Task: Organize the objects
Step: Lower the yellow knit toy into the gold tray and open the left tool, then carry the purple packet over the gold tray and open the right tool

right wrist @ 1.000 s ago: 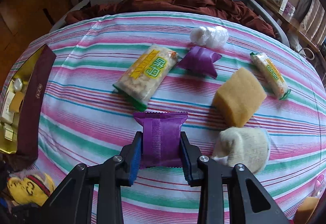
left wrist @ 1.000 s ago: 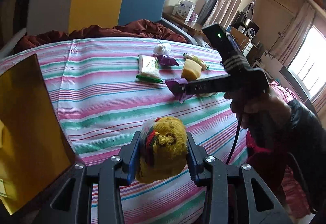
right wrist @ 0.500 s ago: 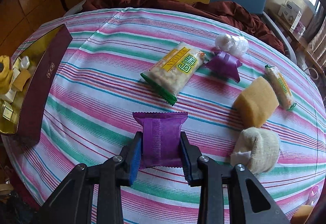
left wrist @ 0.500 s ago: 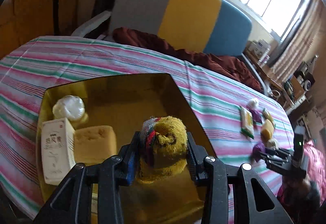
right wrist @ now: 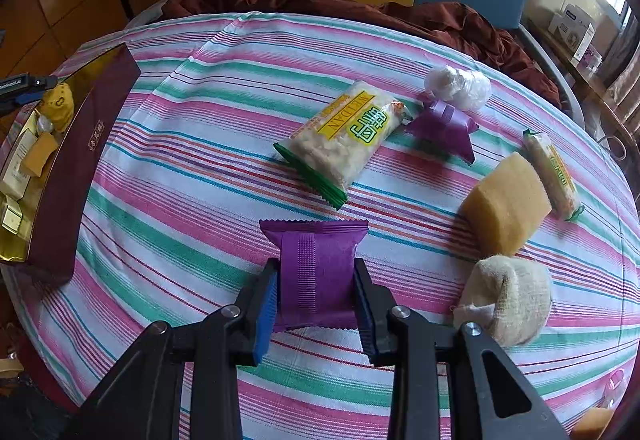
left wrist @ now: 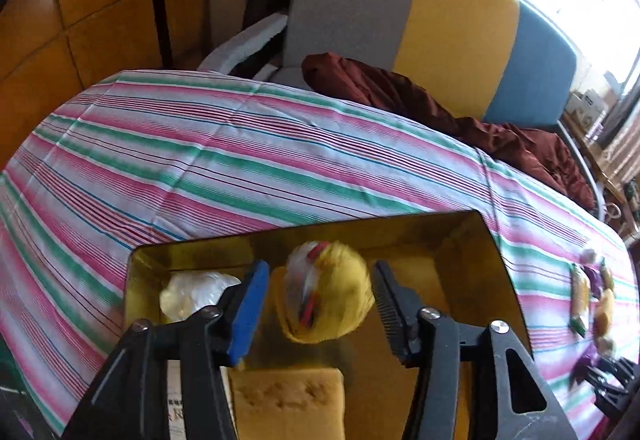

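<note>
Striped pink-and-green cloth covers the table before you. Your left gripper hangs over the gold-lined box, its jaws just opened, gaps showing either side of the yellow knitted ball between them. Your right gripper is clamped on a purple snack packet above the cloth, near a rolled cream sock.

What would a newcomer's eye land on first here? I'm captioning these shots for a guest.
Probably the yellow knitted sock ball over the gold box, between the left gripper fingers, whose jaws have just been opening and no longer press it. Next, the purple snack packet clamped in the right gripper above the striped tablecloth.
</note>
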